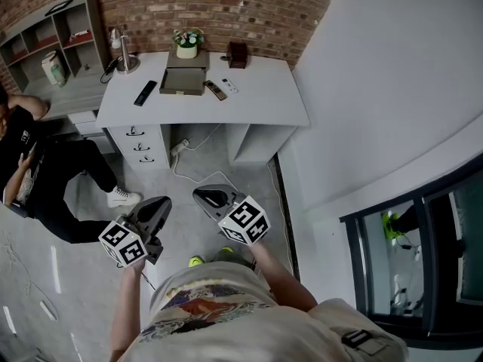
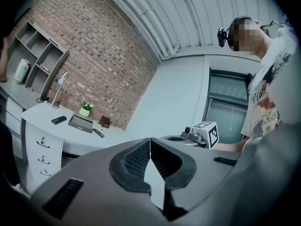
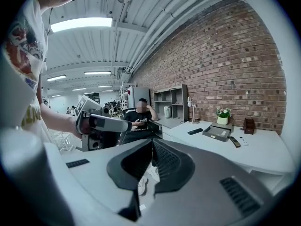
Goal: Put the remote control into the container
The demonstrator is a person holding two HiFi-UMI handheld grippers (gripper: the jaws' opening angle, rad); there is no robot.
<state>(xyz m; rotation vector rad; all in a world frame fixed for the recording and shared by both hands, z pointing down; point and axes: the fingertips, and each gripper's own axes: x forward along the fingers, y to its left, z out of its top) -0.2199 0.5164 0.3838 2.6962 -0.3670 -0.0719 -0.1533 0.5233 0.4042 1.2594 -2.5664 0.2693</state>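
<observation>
At the far left a seated person [image 1: 45, 176] stretches their legs across the floor [image 1: 185, 236]. Our left tool [image 1: 160, 204] and right tool [image 1: 205, 196] hang side by side over that floor, well short of the counter [image 1: 264, 104]. Each has its jaws together on nothing. Between us and the counter's front edge the floor lies open, apart from a cable [image 1: 178, 173]. On the counter a black remote [image 1: 145, 93] lies left of the container [image 1: 183, 81], near the left edge. A second remote [image 1: 215, 90] lies just to the container's right. A white wall [image 1: 377, 89] borders the counter's right edge.
</observation>
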